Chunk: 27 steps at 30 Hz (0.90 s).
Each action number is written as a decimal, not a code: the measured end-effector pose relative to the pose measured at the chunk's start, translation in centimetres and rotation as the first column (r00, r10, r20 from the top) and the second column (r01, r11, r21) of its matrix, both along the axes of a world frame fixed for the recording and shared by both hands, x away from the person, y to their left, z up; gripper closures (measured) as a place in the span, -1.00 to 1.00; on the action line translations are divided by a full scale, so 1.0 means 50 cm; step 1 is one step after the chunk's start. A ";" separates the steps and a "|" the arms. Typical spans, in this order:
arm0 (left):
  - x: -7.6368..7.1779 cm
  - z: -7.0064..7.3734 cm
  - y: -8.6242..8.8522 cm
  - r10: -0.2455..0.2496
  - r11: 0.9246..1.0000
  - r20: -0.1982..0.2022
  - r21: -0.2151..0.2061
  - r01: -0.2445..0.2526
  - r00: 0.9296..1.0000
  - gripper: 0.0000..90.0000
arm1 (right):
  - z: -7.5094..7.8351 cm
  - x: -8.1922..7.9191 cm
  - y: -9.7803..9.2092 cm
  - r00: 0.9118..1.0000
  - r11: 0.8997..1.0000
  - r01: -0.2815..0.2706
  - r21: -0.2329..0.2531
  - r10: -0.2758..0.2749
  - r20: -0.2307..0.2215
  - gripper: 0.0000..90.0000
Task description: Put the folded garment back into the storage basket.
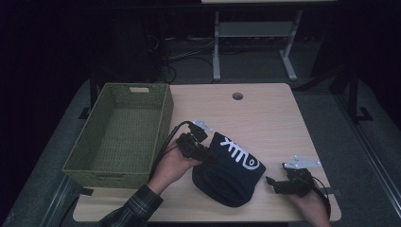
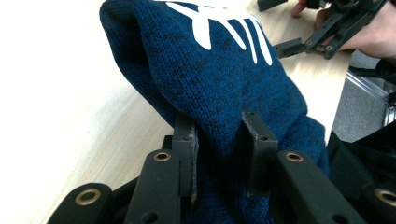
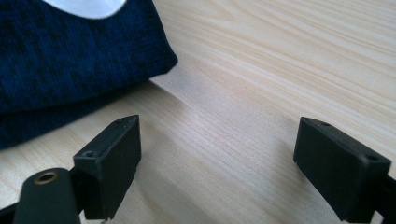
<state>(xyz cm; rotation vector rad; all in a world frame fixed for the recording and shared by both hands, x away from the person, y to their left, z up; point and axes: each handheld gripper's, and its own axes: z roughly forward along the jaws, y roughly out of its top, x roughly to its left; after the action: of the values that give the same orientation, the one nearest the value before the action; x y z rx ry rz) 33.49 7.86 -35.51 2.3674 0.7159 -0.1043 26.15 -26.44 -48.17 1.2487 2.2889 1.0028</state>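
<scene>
Green woven basket (image 1: 124,135) sits at counter (image 1: 265,113) left edge, nothing visible inside, open top up. Just right of it, left tongs (image 1: 204,152) are clamped on the near-left edge of the navy knit beanie (image 1: 230,172); the left gripper view has knit bunched between both jaws, which are nearly together with only fabric in the gap, and that end looks pulled up off the wood. Beanie (image 2: 219,79) lies mid-counter toward the person's side, long axis running diagonally from the far-left end, at the left tongs, to the rounded near end; white logo faces up. Right tongs (image 1: 275,185) are wide open, holding nothing, low over the counter just right of the beanie and apart from it. Key relation: basket is directly left of the held end, so the left hand is the near one for a lift-and-carry left over the basket wall; the trailing hat end is nearer the right tongs. View differences: the right gripper view shows the beanie (image 3: 70,60) edge up-left of its jaws with bare wood between, confirming no contact, hard to judge from the high view. The left gripper view shows grip depth; the high view alone shows the basket.
</scene>
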 end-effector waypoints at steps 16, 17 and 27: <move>0.013 0.066 0.012 -0.025 0.999 -0.001 -0.022 0.025 1.000 0.57 | 0.000 0.000 0.000 1.000 1.000 -0.001 0.000 0.001 0.000 -0.67; 0.013 0.066 0.012 -0.025 0.999 -0.001 -0.022 0.025 1.000 0.57 | 0.000 0.000 0.000 1.000 1.000 -0.001 0.000 0.001 0.000 -0.67; 0.024 0.114 0.047 -0.010 1.000 0.009 -0.028 0.010 1.000 0.57 | 0.000 0.000 0.000 1.000 1.000 0.000 -0.001 0.000 0.000 -0.67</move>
<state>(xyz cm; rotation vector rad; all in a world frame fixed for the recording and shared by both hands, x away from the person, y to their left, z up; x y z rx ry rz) 34.70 10.20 -29.80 2.3433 0.6941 -0.1068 26.14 -26.44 -48.15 1.2487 2.2884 1.0021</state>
